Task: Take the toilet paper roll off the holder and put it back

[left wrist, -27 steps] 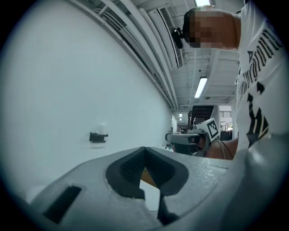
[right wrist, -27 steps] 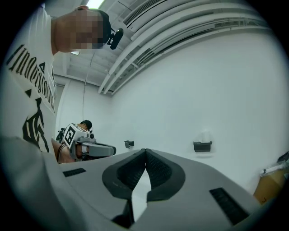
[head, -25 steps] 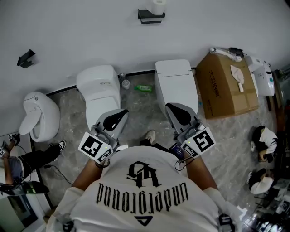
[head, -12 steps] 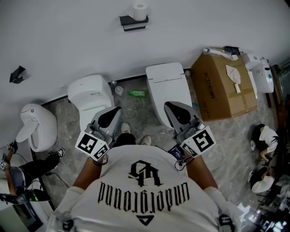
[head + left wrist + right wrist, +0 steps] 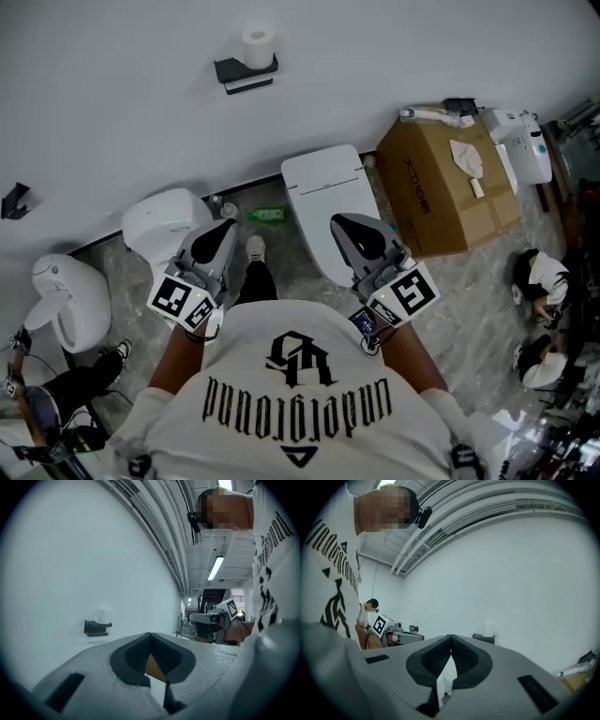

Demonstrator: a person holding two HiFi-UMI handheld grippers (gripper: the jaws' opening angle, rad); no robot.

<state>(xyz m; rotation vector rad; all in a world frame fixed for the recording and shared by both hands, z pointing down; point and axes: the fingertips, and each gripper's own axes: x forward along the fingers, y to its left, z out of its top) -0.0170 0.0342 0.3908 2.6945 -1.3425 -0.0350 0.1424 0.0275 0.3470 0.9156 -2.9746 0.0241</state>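
Progress is nil: toilet paper roll [image 5: 258, 47] sits on its black wall holder [image 5: 241, 73], well apart from the left hand-held gripper [image 5: 228, 226] and right hand-held gripper [image 5: 337, 220], both closed and empty, so removal and return both remain.

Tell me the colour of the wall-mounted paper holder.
Black; the holder shows best in the head view.

Wall by holder [image 5: 246, 73]: bare, open left, right and below.
Centre floor: narrow gap between left toilet [image 5: 161, 223] and right toilet [image 5: 323, 192]; green bottle [image 5: 269, 215] at far end.
Far right: cardboard box [image 5: 445, 178] blocks.
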